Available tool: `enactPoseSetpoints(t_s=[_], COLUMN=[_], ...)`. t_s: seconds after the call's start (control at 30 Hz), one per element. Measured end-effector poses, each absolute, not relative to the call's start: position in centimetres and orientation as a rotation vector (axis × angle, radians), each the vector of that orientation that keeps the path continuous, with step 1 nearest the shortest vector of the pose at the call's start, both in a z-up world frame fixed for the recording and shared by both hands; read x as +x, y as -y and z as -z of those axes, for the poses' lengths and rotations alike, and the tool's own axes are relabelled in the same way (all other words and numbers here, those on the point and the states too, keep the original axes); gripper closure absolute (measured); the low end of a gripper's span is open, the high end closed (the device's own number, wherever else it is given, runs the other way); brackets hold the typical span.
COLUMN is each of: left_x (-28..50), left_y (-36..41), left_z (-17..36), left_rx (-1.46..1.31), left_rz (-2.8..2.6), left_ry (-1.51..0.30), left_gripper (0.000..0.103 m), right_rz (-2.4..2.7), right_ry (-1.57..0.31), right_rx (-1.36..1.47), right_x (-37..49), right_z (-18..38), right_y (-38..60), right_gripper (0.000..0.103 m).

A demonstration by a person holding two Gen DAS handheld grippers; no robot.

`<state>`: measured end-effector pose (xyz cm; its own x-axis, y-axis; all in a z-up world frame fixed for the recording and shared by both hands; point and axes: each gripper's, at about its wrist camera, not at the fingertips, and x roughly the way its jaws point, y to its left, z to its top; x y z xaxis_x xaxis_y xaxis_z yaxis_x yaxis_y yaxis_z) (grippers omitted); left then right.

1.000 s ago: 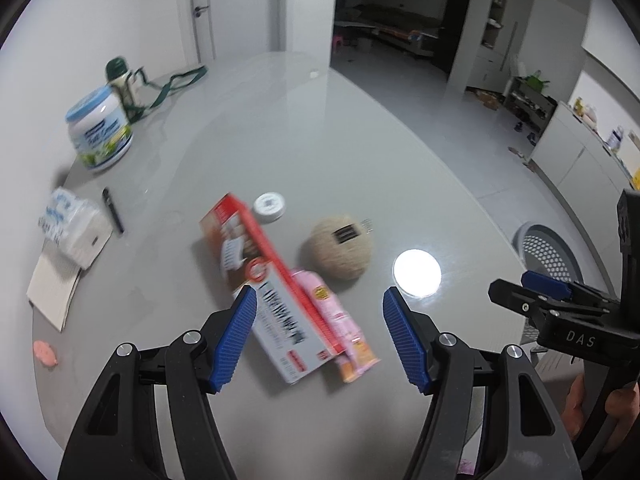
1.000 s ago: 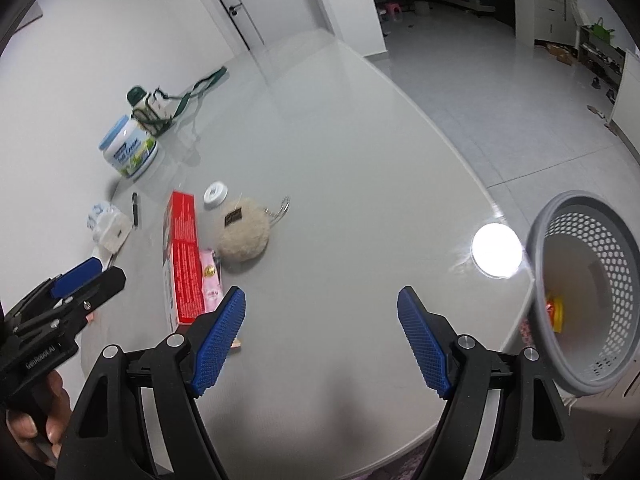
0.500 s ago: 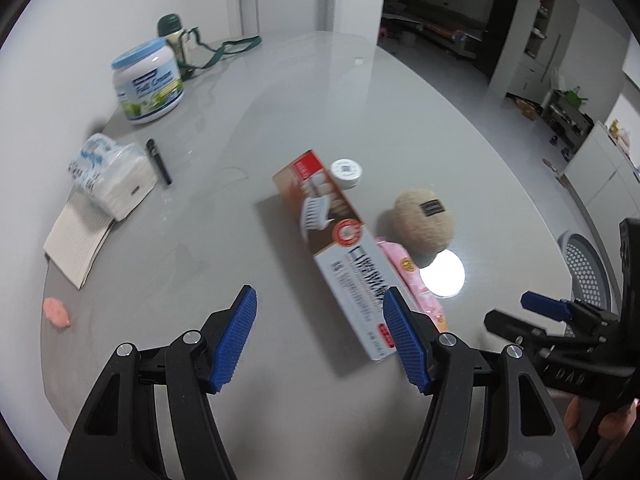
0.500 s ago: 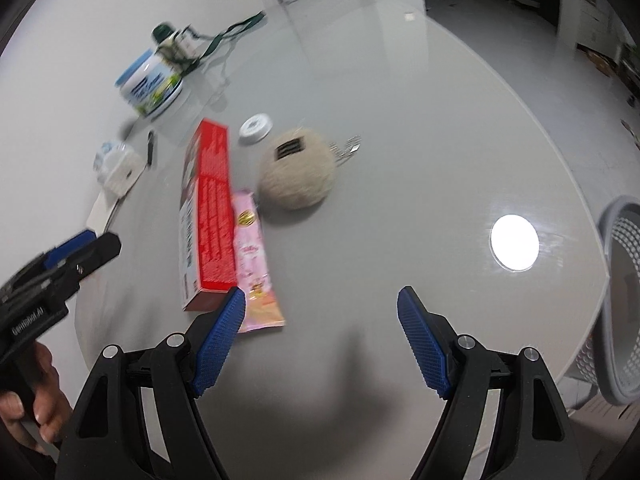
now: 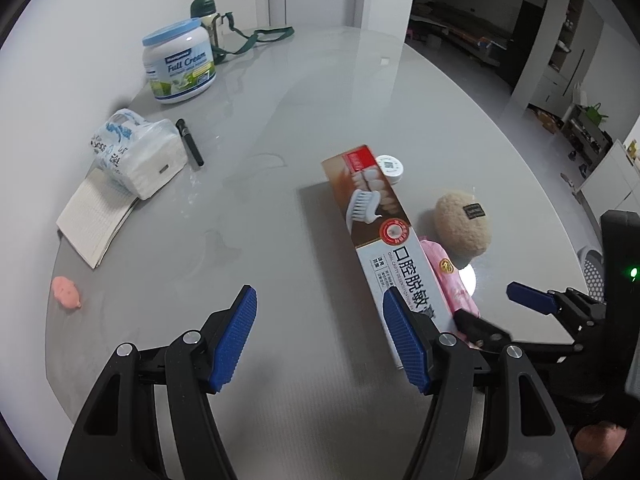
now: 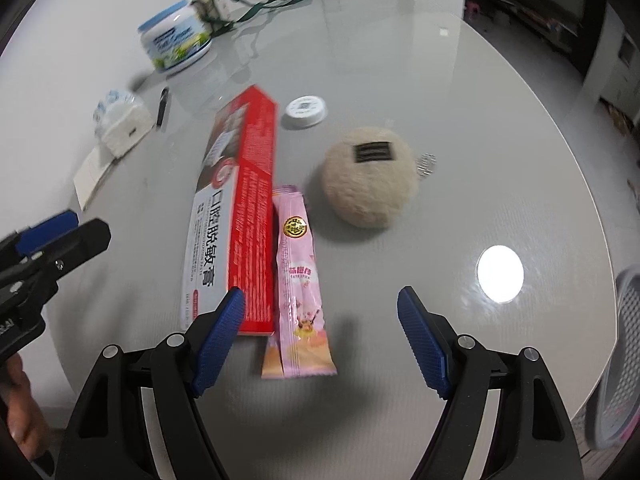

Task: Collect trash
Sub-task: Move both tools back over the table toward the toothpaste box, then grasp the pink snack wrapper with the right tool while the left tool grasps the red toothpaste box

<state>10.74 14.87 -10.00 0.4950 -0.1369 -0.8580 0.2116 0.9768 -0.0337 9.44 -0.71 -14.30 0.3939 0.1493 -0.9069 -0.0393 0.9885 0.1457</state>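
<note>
A long red and white toothpaste box point(image 5: 384, 236) point(image 6: 236, 216) lies flat on the grey table point(image 5: 260, 120). A pink snack wrapper point(image 6: 300, 280) point(image 5: 448, 276) lies alongside it on its right. My right gripper point(image 6: 320, 340) hovers open just above the near end of the wrapper, nothing between its blue pads. My left gripper point(image 5: 320, 340) is open over bare table left of the box, its right pad close to the box's near end. A grey mesh bin point(image 6: 624, 360) stands off the table's right edge.
A beige plush pouch point(image 6: 370, 176) and a small white lid point(image 6: 306, 110) lie behind the wrapper. Further left are a tissue pack point(image 5: 136, 152), a notepad point(image 5: 96, 220), a black pen point(image 5: 190, 142), a milk powder tin point(image 5: 180, 66), a green bottle point(image 5: 206, 16) and a pink blob point(image 5: 66, 292).
Both grippers have shifted left and lower over the table. The box and wrapper now sit closer and larger in the right wrist view; the bin has slid to the frame's edge.
</note>
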Motion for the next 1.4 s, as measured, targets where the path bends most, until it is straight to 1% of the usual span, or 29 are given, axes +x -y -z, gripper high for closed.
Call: enactPoseSetpoints(t_s=[0.17,0.53,0.73,0.77,0.8,0.83,0.87,0.93,1.0,1.2,1.4], left_x=[11.2,11.8,12.0,11.9,11.9,12.0,12.1,12.2,12.3,12.5,13.1], left_y=[-15.5,-15.5,-15.4,-15.4,-15.4,-15.3,-15.3,-15.0,-14.7,-13.3,-11.3], left_z=[10.1,10.5,10.5,10.5,10.5,10.6,10.6,10.9,11.1,11.9,12.7], left_rx=[0.07,0.061,0.063,0.063,0.064,0.064,0.064,0.065,0.067,0.079,0.092], left_rz=[0.196,0.185,0.183,0.184,0.184,0.184,0.185,0.187,0.191,0.221,0.266], left_ry=[-1.033,-1.04,-1.043,-1.042,-1.042,-1.043,-1.045,-1.05,-1.055,-1.07,-1.086], left_gripper=[0.039,0.038,0.038,0.039,0.039,0.039,0.038,0.038,0.038,0.036,0.034], right_rz=[-0.15,-0.14,-0.119,-0.12,-0.124,-0.126,-0.129,-0.137,-0.149,-0.152,-0.117], right_ry=[-1.153,-1.206,-1.218,-1.218,-1.223,-1.228,-1.239,-1.235,-1.237,-1.215,-1.18], right_rx=[0.045,0.15,0.098,0.093,0.087,0.084,0.081,0.079,0.079,0.107,0.159], right_x=[9.6,10.6,11.4,11.4,11.4,11.4,11.5,11.4,11.4,10.4,9.0], right_z=[14.3,15.8,16.2,16.3,16.4,16.5,16.8,16.8,16.8,16.1,14.2], right_y=[-1.0,0.1,-0.9,-0.9,-1.0,-1.0,-1.0,-0.9,-0.9,0.5,3.2], right_gripper=[0.028,0.028,0.029,0.035,0.045,0.05,0.056,0.062,0.072,0.074,0.074])
